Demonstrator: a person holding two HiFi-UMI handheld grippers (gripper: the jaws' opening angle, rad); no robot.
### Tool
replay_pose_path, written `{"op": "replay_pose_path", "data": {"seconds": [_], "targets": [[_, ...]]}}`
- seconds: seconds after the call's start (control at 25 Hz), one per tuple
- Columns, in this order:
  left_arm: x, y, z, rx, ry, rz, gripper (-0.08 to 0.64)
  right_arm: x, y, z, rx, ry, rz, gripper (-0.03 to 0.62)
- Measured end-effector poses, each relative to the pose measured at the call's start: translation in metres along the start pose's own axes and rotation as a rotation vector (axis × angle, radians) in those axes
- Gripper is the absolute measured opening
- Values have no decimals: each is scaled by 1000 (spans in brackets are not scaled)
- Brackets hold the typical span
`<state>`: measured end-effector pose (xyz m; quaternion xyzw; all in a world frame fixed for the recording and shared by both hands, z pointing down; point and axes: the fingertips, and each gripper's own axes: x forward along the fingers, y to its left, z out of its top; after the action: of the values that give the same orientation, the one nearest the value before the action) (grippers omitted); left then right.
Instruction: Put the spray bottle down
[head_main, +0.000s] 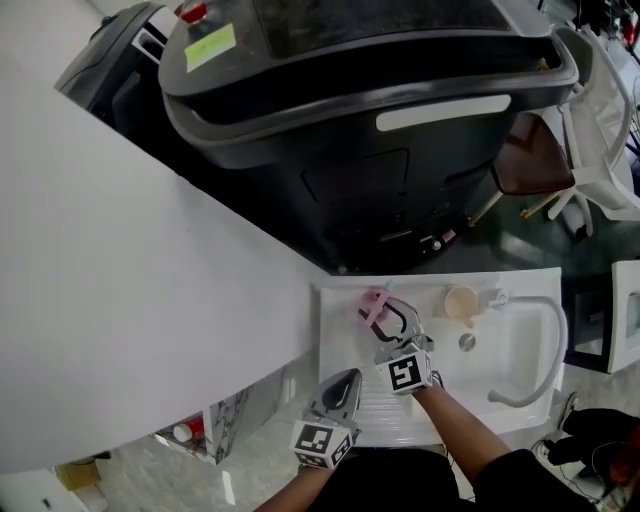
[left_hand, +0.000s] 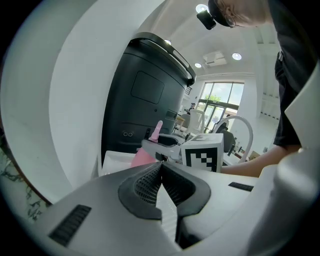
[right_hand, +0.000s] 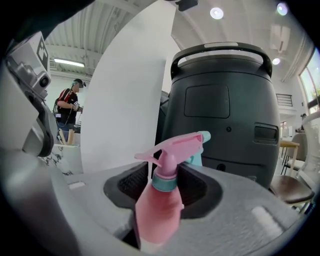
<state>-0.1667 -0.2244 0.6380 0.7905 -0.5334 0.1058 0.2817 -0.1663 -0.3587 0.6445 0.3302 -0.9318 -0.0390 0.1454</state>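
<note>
Jaws of the right gripper (head_main: 393, 322) closed on the pink spray bottle (right_hand: 159, 212), pads against its body on either side as far as visible in the right gripper view, neck and trigger head standing clear above them. Jaws of the left gripper (left_hand: 161, 169) shut tip to tip, nothing between

Bottle upright, long axis near vertical with a slight lean, teal nozzle pointing away from the holding hand. In the head view, held over the white worktop (head_main: 338, 335), well to the left of the curved tap (head_main: 563, 345), with a small cup (head_main: 461, 302) between bottle and tap. Base contact with the worktop: impossible to tell, hidden under the jaws in every view

Deciding relation: straight down. Bare worktop seemingly right beneath, so probably no sideways carry needed. Likely enough to lower to a flat seat, keeping the axis vertical, then spread the jaws and back off along their own line. Left gripper farther from the tap than the right, nearer the person, out of the way; no part for it here, by the look of things. Main risk, as a guess: a tall narrow bottle released on a lean, tipping over toward the cup and the tap
</note>
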Motion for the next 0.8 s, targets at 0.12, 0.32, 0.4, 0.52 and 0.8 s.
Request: {"op": "replay_pose_path", "data": {"seconds": [0.12, 0.32, 0.4, 0.52, 0.8], "targets": [[-4, -4, 2, 5, -10, -9, 18, -2, -2, -5, 18, 29, -23, 206], [-15, -18, 8, 12, -25, -29, 18, -13, -3, -19, 73, 88, -43, 256], [-20, -25, 12, 23, -36, -32, 18, -21, -4, -14, 112, 79, -51, 258], [-32, -29, 18, 26, -68, -18, 18, -37, -2, -8, 165, 68, -62, 258], [-75, -42, 23, 42, -144, -3, 18, -102, 19, 21, 257, 41, -107, 249]]}}
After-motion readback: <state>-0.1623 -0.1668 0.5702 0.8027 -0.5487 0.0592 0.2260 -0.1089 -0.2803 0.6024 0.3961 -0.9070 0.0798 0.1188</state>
